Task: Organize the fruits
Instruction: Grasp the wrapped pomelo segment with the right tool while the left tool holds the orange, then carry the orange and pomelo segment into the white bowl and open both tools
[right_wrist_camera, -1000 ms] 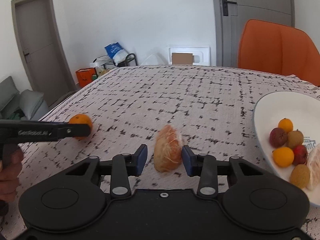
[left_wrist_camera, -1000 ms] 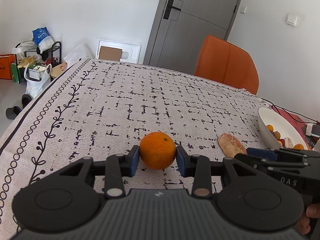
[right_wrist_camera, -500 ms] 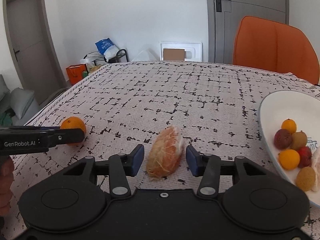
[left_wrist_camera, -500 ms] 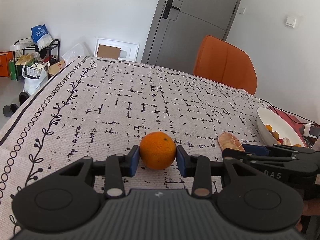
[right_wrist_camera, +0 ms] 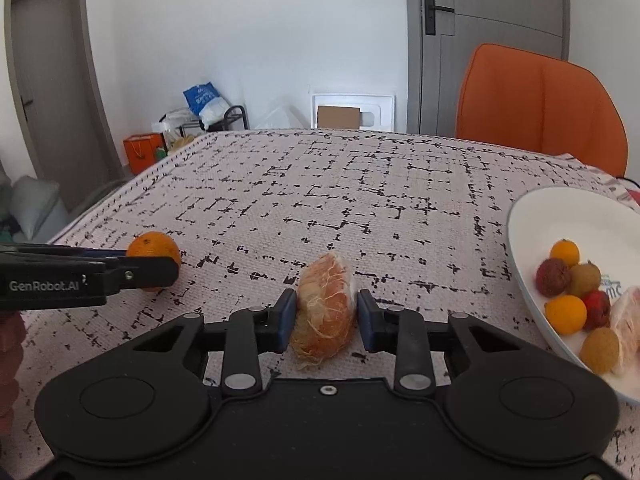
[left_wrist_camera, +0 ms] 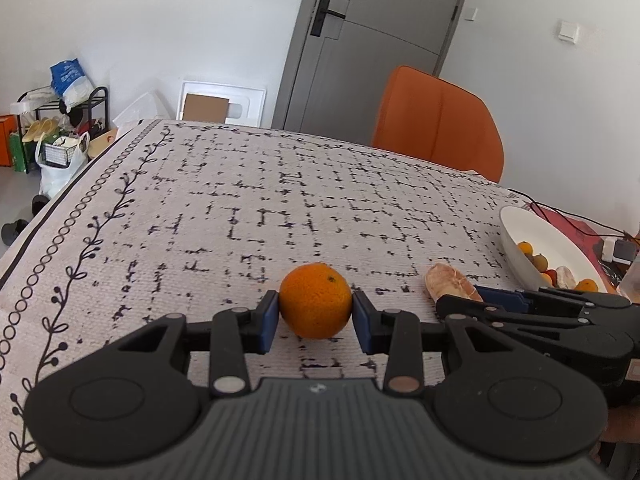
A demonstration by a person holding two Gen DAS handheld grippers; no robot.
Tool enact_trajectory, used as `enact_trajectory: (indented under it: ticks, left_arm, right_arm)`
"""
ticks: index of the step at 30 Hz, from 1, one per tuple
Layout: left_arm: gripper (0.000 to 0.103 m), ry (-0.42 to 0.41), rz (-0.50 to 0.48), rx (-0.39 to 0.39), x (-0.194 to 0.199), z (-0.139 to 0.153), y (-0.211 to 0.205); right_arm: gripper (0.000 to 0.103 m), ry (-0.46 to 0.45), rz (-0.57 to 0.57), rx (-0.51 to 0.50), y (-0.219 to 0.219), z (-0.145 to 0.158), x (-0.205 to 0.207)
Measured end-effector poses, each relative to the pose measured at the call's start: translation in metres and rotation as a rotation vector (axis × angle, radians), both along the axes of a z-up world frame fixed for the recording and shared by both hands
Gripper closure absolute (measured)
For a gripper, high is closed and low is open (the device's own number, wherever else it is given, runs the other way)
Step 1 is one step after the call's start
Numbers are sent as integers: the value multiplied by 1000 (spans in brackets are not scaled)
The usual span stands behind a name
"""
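Note:
My left gripper is shut on a round orange, which rests on the patterned tablecloth. To its right lies a peeled citrus piece with white pith. My right gripper is around that piece, its jaws closing and both blue pads against its sides. In the left wrist view the piece shows just past the right gripper's fingers. In the right wrist view the orange sits partly behind the left gripper's fingers. A white bowl at the right holds several small fruits.
An orange chair stands at the table's far side before a grey door. Cables and a red object lie behind the bowl. The table's left edge drops to a floor with bags and a shoe rack.
The right gripper's jaws widened half a second ago, letting the peeled piece tilt, and have now come in against it. The left gripper still holds the orange in the same spot.

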State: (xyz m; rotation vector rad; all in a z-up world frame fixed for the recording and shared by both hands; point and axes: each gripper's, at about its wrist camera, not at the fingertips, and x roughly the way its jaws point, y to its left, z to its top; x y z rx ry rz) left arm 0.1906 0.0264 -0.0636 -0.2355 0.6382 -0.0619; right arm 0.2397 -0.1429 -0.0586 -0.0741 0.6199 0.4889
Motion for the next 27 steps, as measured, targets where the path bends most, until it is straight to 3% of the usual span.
enact_trajectory:
  ticks: [27]
  left_arm:
    - [65,-76,-155,59,21,34,-85]
  right_arm:
    - [72,-100,-130,118,-88,31,-15]
